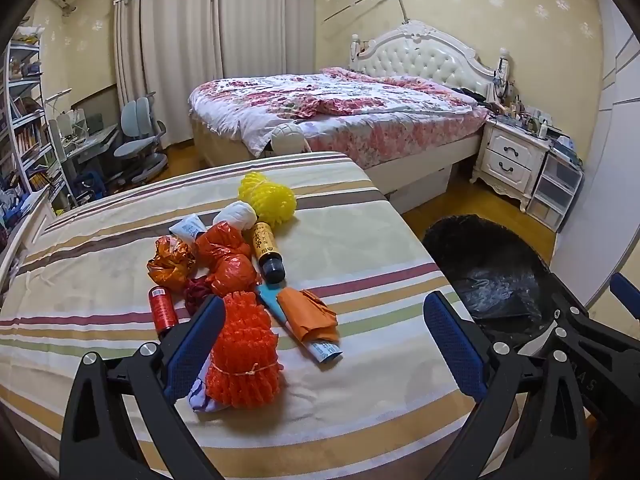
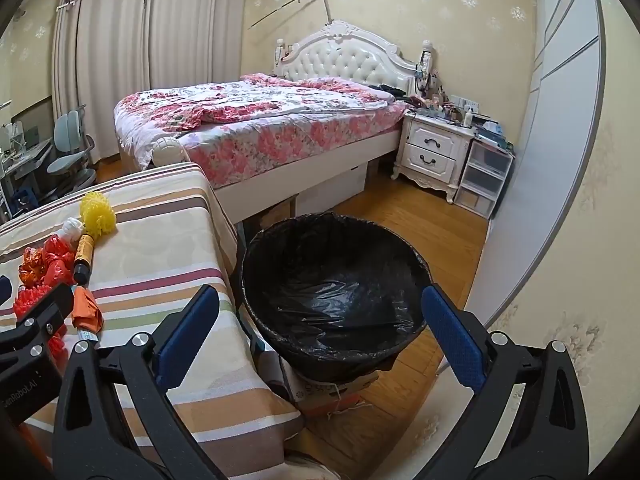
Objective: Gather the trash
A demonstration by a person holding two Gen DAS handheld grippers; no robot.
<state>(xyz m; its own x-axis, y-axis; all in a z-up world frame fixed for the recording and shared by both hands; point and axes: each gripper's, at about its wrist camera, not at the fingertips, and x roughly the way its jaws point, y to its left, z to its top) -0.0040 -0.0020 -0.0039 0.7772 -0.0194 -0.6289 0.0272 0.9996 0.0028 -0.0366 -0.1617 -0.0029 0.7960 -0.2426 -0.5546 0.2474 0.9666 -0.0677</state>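
A heap of trash lies on the striped tablecloth (image 1: 360, 240): a yellow foam net (image 1: 267, 199), a white paper wad (image 1: 239, 214), a brown bottle (image 1: 269, 252), crumpled orange bags (image 1: 228, 260), folded orange paper (image 1: 308, 316), a small red can (image 1: 163, 312) and a red foam net (image 1: 244, 356). My left gripper (image 1: 324, 308) hangs open over the near end of the heap. The red net lies just inside its left finger, unpressed. My right gripper (image 2: 320, 296) is open with nothing in it, above the black-lined bin (image 2: 332, 280) on the floor right of the table.
Beyond the table stands a bed with a floral quilt (image 1: 340, 108). A white nightstand (image 2: 434, 152) and clear plastic drawers (image 2: 486, 180) are by the right wall. A desk chair (image 1: 140, 136) and bookshelves (image 1: 28, 120) are at the left. Wooden floor surrounds the bin.
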